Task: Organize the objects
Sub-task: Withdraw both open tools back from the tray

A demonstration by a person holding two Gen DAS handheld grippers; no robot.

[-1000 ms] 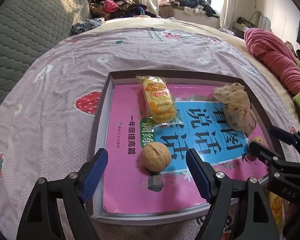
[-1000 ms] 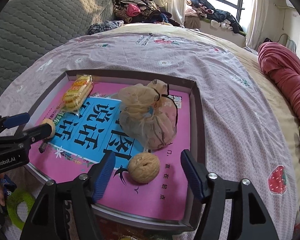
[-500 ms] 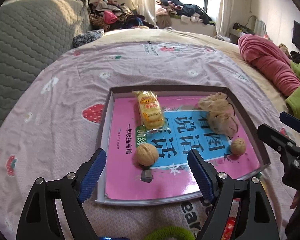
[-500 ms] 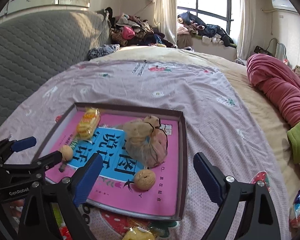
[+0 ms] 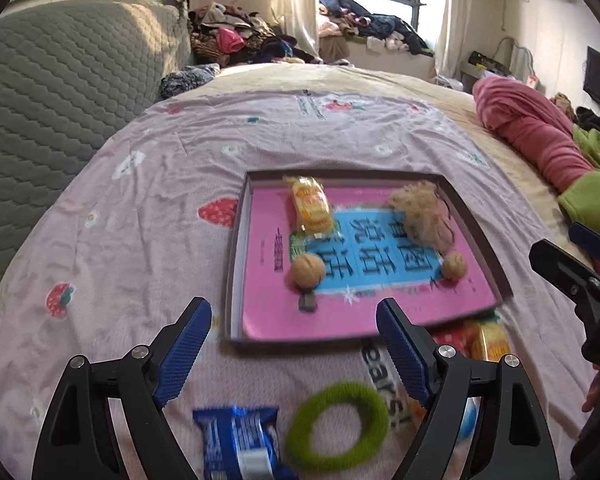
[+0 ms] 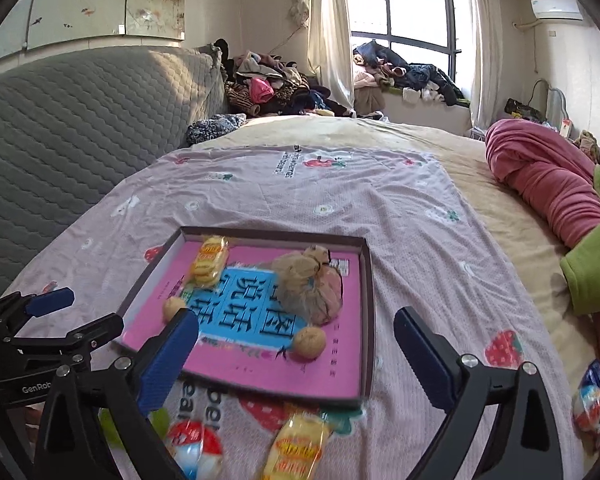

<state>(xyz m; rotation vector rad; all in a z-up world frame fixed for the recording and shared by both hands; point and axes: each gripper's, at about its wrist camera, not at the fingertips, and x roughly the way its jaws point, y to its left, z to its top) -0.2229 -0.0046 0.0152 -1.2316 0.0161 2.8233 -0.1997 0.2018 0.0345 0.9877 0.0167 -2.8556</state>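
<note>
Both grippers have pulled up and back from the tray since a second ago, so the tray looks smaller now and more of the bed shows in front of it. The left gripper [image 5: 294,344] stands wide with nothing between its blue pads. The right gripper [image 6: 296,354] has just been opening its jaws, and they stand very wide now, with nothing held in them. The tray [image 5: 236,256] lies on the pink bedsheet [image 5: 140,240], and a pink and blue book cover fills its floor. In the tray sit two walnuts. One walnut [image 5: 307,271] is near the left side and the other walnut [image 5: 454,265] is near the right side, well apart from each other. A yellow snack pack [image 5: 310,205] lies at the far end of the tray. A lumpy cloth pouch [image 5: 424,216] sits toward the far right corner, just beside the second walnut. On the sheet in front of the tray lie a green ring [image 5: 336,426], a blue snack pack [image 5: 240,440] beside it, and another yellow snack pack [image 6: 296,446]. A rolled pink blanket [image 6: 548,184] lies far off on the right of the bed.
</note>
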